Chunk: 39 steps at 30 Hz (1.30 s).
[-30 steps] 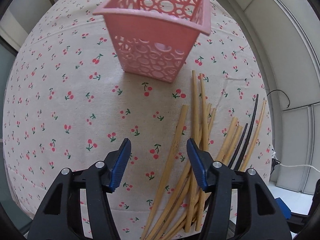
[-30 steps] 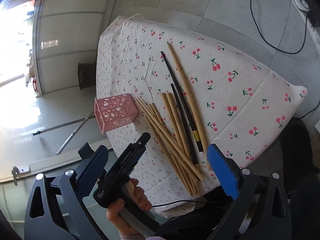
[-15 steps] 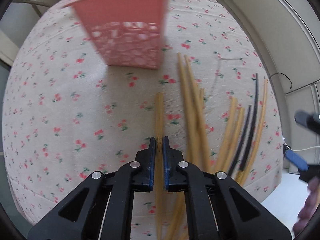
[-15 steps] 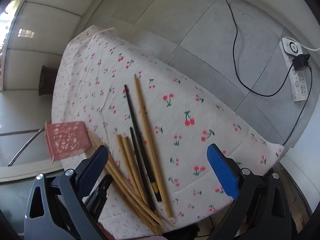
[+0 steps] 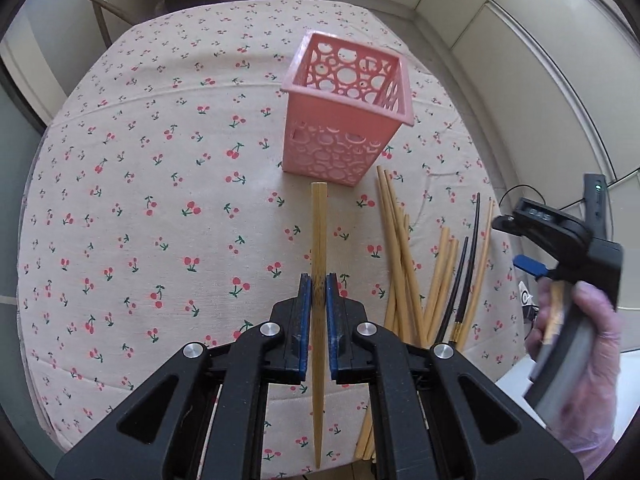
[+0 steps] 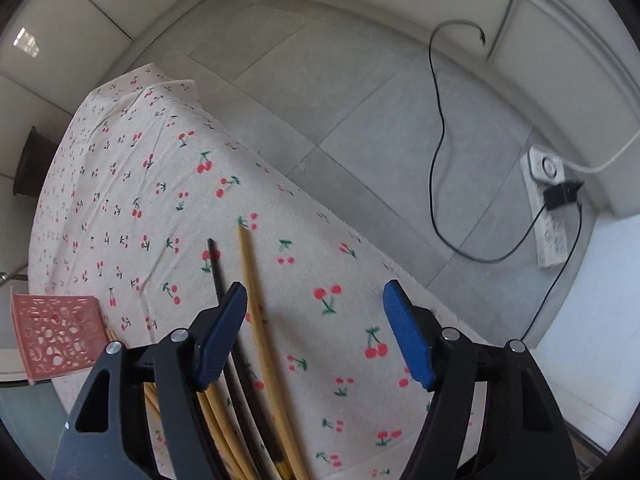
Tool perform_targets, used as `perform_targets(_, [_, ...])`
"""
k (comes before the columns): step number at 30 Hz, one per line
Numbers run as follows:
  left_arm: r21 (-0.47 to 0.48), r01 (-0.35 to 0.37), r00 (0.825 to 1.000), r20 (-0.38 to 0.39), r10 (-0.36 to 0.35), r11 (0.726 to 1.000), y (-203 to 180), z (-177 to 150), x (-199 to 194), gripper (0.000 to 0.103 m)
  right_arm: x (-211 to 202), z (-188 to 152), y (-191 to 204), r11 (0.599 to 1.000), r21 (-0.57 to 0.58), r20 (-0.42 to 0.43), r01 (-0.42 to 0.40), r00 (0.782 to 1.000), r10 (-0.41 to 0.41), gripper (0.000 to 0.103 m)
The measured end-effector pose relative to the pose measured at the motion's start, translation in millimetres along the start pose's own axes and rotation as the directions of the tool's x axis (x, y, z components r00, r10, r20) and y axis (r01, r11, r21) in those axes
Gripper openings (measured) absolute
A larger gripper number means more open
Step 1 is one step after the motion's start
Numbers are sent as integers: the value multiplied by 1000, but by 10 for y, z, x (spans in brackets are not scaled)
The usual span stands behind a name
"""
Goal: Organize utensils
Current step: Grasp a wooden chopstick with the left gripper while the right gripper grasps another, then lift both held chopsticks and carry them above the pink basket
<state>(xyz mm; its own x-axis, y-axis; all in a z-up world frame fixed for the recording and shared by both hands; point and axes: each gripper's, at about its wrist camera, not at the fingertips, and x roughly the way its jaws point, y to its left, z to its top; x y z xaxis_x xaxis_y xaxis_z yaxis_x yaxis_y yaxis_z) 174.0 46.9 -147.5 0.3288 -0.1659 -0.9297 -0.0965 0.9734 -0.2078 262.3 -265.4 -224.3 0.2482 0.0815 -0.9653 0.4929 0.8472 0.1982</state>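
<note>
My left gripper (image 5: 315,289) is shut on a bamboo chopstick (image 5: 319,232) and holds it above the cherry-print tablecloth (image 5: 140,200), its far end pointing at the pink perforated basket (image 5: 344,108). A pile of bamboo and black chopsticks (image 5: 424,272) lies to the right of it. My right gripper (image 6: 316,320) is open and empty, hovering over the right side of the pile, where a bamboo chopstick (image 6: 256,292) and a black chopstick (image 6: 218,272) show. The basket (image 6: 56,332) sits at the left edge of the right wrist view.
The right gripper and the gloved hand holding it (image 5: 576,292) show at the right of the left wrist view. The table's edge (image 6: 320,208) drops to a tiled floor with a black cable (image 6: 440,160) and a power strip (image 6: 552,208).
My left gripper closed on one bamboo chopstick and lifted it away from the pile; the basket now looks farther off. My right gripper came down closer over the pile's right side, still open.
</note>
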Motion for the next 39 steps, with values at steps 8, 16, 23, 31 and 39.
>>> perform_targets(8, [-11, -3, 999, 42, 3, 1000, 320, -5, -265, 7, 46, -127, 391, 972, -186, 107, 144, 986, -126, 39])
perform_targets(16, [34, 69, 981, 177, -74, 997, 263, -63, -586, 7, -217, -178, 231, 980, -194, 74, -48, 995, 63, 8])
perform_targets(23, [55, 107, 961, 252, -117, 993, 248, -173, -828, 7, -866, -291, -13, 953, -251, 147, -170, 966, 211, 6])
perform_targets(31, [47, 112, 960, 254, -120, 993, 172, -206, -852, 7, -404, -149, -74, 978, -164, 50, -131, 989, 141, 46])
perform_targets(39, [24, 142, 962, 233, -143, 990, 271, -119, -785, 7, -3, -7, 156, 989, -147, 38, -26, 999, 32, 46])
